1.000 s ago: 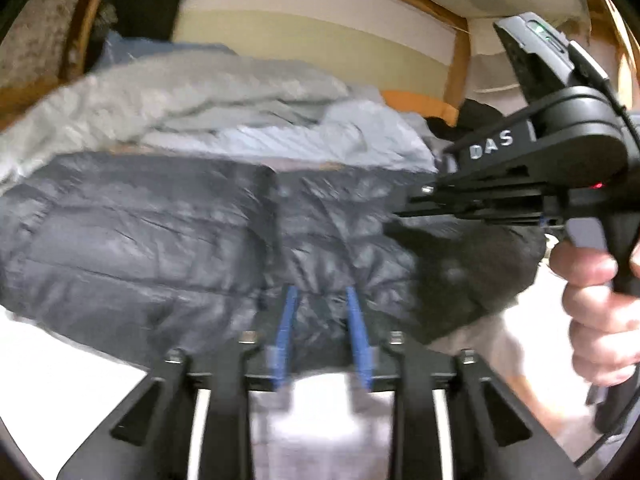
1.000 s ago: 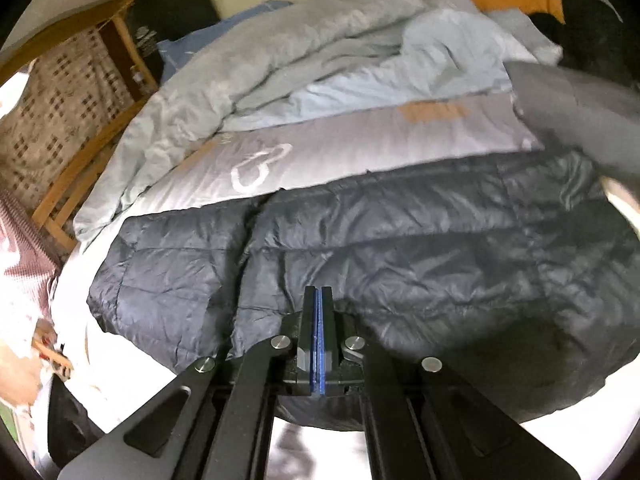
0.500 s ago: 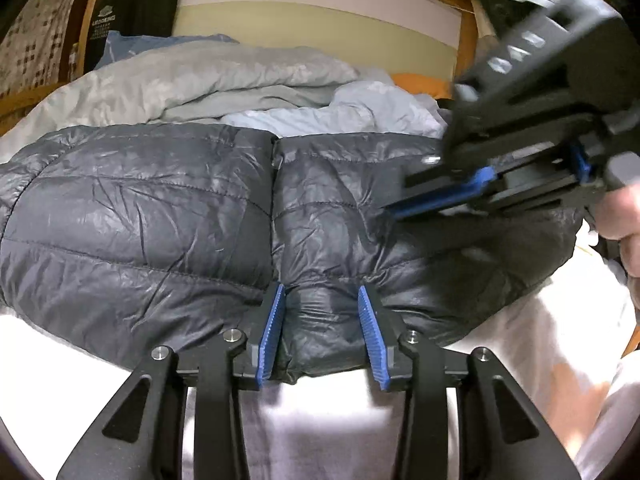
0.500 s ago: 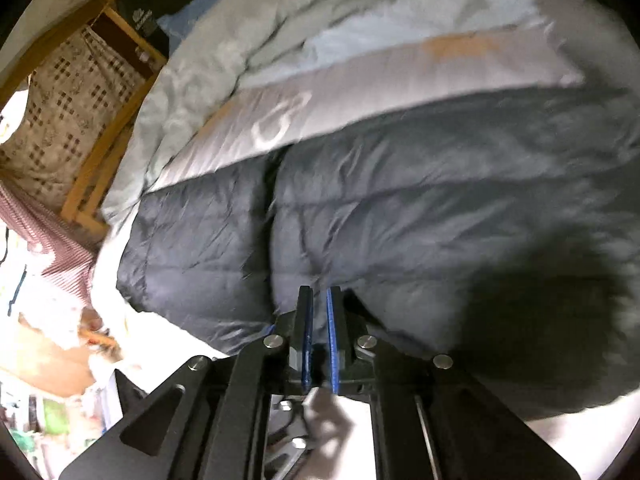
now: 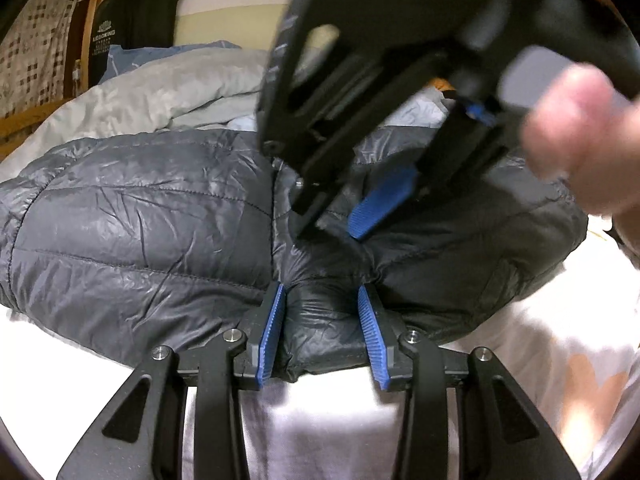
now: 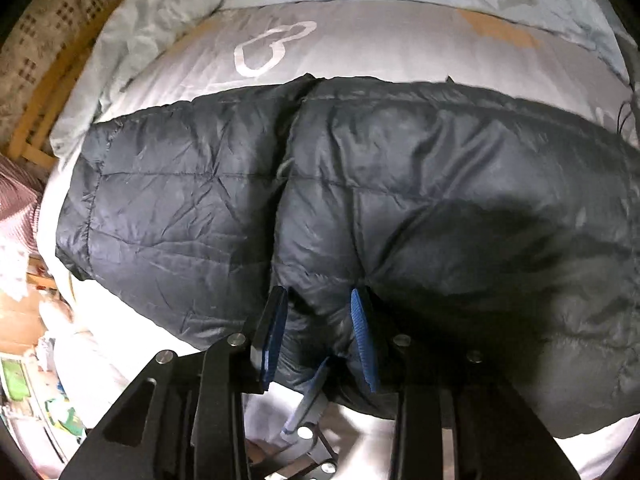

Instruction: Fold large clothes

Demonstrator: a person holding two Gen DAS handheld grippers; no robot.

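A dark grey quilted puffer jacket (image 5: 140, 224) lies folded across a bed; it also fills the right wrist view (image 6: 440, 184). My left gripper (image 5: 322, 332) is open, its blue pads on either side of a bulge of the jacket's near edge. My right gripper (image 6: 318, 336) is open too, its pads straddling the same near edge, just above the left one. In the left wrist view the right gripper (image 5: 384, 200) looms blurred over the jacket, held by a hand (image 5: 576, 144). A blue pad of the left gripper (image 6: 308, 396) shows under the right one.
A light grey duvet (image 5: 168, 88) is heaped behind the jacket, with a grey sheet bearing a white heart outline (image 6: 272, 50). A wooden bed frame (image 6: 36, 136) and checked cloth are at the left. White bedding (image 5: 312, 432) lies in front.
The right gripper has swung in from the right over the jacket and opened from shut. The left gripper has opened wider around the jacket's near edge.
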